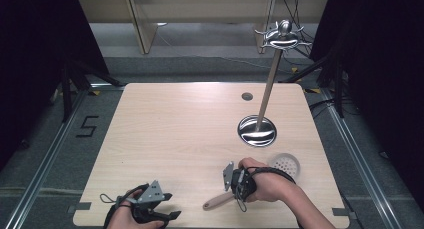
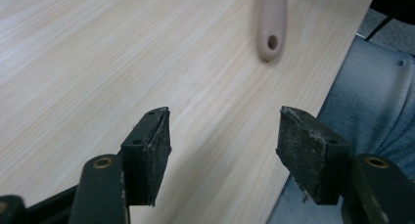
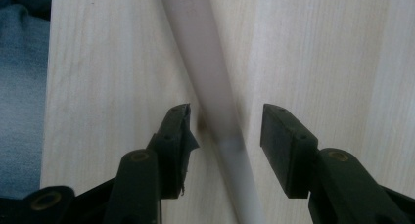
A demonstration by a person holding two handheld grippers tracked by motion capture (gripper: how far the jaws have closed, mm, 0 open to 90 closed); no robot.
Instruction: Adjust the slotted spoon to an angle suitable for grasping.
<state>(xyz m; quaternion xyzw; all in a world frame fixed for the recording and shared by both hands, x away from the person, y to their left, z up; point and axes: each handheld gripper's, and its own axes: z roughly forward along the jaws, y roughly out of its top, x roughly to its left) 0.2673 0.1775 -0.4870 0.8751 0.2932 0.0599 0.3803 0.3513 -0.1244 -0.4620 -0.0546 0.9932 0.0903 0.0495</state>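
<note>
Skimmer handle (image 1: 216,202) flat, diagonal; hole end toward left hand-held gripper (image 1: 167,216).

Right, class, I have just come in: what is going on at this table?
A person works at a wooden table with a gripper in each hand. The right gripper is open, its jaws on either side of a skimmer's beige handle lying flat. The left gripper is open and holds nothing. A metal utensil stand waits further back.

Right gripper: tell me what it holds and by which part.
Nothing yet. The right gripper is open, its jaws on either side of the beige skimmer handle lying on the wooden table.
</note>
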